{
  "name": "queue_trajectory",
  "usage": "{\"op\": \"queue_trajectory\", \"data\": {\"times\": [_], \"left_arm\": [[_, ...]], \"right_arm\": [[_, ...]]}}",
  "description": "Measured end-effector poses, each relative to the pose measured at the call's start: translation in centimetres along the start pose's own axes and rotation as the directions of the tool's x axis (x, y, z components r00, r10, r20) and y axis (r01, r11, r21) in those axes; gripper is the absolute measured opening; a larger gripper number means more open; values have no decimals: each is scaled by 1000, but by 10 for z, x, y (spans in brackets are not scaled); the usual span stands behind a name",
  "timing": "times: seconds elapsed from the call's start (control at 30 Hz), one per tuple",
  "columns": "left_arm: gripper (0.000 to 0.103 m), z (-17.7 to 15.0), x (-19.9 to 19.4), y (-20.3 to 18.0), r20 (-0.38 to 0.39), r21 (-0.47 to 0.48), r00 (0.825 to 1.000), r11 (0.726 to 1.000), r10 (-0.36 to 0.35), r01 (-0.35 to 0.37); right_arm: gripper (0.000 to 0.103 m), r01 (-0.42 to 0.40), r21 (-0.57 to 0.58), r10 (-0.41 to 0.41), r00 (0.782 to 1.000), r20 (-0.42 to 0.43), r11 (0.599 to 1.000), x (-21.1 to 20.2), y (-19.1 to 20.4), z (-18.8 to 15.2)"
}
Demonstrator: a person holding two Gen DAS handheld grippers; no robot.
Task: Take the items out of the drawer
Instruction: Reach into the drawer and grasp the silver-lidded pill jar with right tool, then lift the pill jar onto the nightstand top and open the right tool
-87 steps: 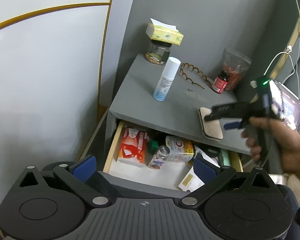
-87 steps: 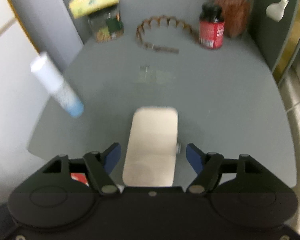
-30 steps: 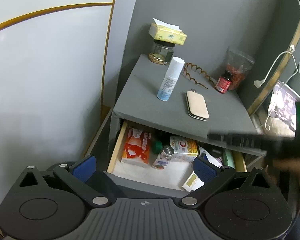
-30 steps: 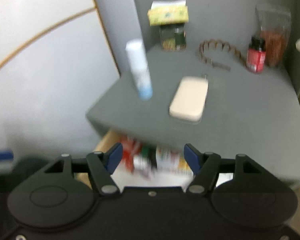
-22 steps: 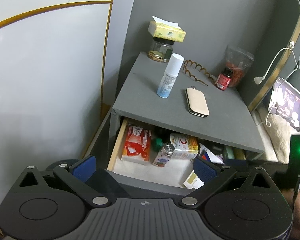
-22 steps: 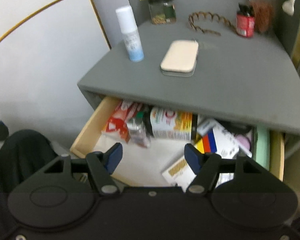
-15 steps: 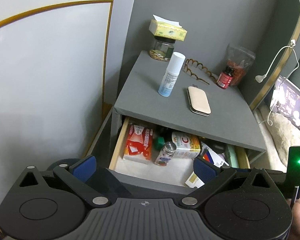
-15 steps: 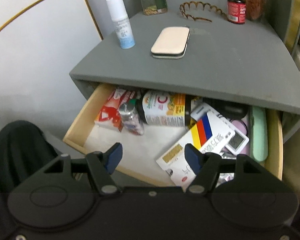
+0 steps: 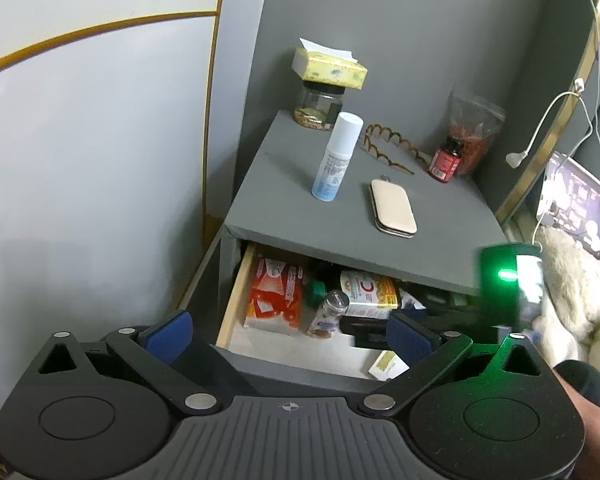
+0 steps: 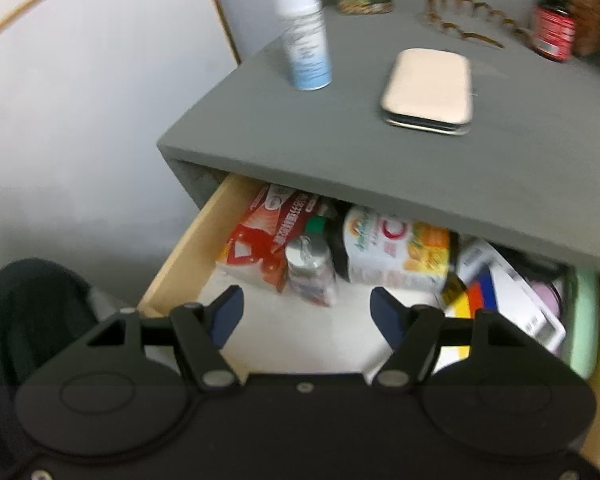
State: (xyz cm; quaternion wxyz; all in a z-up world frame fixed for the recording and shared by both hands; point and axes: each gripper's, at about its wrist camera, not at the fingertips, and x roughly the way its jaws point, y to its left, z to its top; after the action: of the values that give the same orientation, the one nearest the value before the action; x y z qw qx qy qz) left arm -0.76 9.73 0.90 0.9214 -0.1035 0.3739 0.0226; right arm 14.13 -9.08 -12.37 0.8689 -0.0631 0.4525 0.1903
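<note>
The nightstand's drawer (image 10: 188,248) stands pulled out, wooden sides showing. Inside lie a red-and-white box (image 10: 260,244), a small silver-capped bottle (image 10: 312,272), a big vitamin bottle (image 10: 396,252) on its side, a white box with coloured stripes (image 10: 500,292) and a mint-green case (image 10: 584,320). My right gripper (image 10: 306,312) hangs open over the drawer's white floor, just short of the small bottle, nothing between its fingers. In the left wrist view its body with a green light (image 9: 504,276) reaches into the drawer (image 9: 236,292) from the right. My left gripper (image 9: 288,332) is open and empty in front of the drawer.
On the grey top (image 9: 284,208) stand a white spray bottle (image 9: 336,160), a beige case (image 9: 392,208), a brown hairband (image 9: 392,144), a red pill bottle (image 9: 444,160) and a jar (image 9: 320,108) under a yellow box. A wall panel is on the left; a cable, a laptop (image 9: 572,200) and a blanket are on the right.
My right gripper left the beige case on the top, then came down and forward until its open fingers hang over the drawer. The left gripper has stayed put.
</note>
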Motion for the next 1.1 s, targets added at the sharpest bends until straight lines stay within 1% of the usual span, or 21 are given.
{"op": "queue_trajectory", "data": {"times": [0.13, 0.23, 0.3, 0.33, 0.4, 0.5, 0.63, 0.73, 0.83, 0.97, 1.03, 1.1], "left_arm": [[102, 0, 1, 2, -1, -5, 1000, 1000, 8, -8], [102, 2, 1, 3, 6, -7, 1000, 1000, 8, -8], [102, 2, 1, 3, 8, -8, 1000, 1000, 8, -8], [102, 2, 1, 4, 8, -8, 1000, 1000, 8, -8], [102, 2, 0, 4, 8, -10, 1000, 1000, 8, -8], [102, 3, 0, 4, 9, -11, 1000, 1000, 4, -4], [102, 3, -1, 5, 8, -15, 1000, 1000, -2, 2], [102, 2, 2, 4, 2, -9, 1000, 1000, -4, 4], [102, 0, 5, 2, -10, -2, 1000, 1000, 0, 0], [102, -3, 4, -2, -12, 10, 1000, 1000, -7, 8], [102, -3, 4, -3, -16, 13, 1000, 1000, -7, 7], [102, -3, 6, -2, -29, 3, 1000, 1000, 0, 0]], "right_arm": [[66, 51, -30, -52, 998, -24, 998, 25, 13, 11], [60, 78, -16, -79, 994, -71, 997, 46, 14, 18], [41, 73, 18, -72, 994, -88, 997, 54, 9, 20], [33, 68, 38, -64, 994, -94, 997, 57, 7, 20], [33, 60, 68, -53, 993, -103, 996, 60, 2, 20], [33, 44, 99, -35, 995, -91, 994, 51, -4, 14], [33, -29, 170, 39, 998, -57, 985, 22, -18, 5], [33, -64, 174, 71, 997, -33, 983, -5, -24, 0], [33, -86, 151, 90, 996, -20, 985, -29, -27, -5], [33, -88, 113, 89, 996, -3, 990, -54, -29, -10], [33, -106, 132, 105, 994, 16, 986, -65, -33, -7], [33, -159, 196, 150, 987, 61, 968, -81, -49, 1]]}}
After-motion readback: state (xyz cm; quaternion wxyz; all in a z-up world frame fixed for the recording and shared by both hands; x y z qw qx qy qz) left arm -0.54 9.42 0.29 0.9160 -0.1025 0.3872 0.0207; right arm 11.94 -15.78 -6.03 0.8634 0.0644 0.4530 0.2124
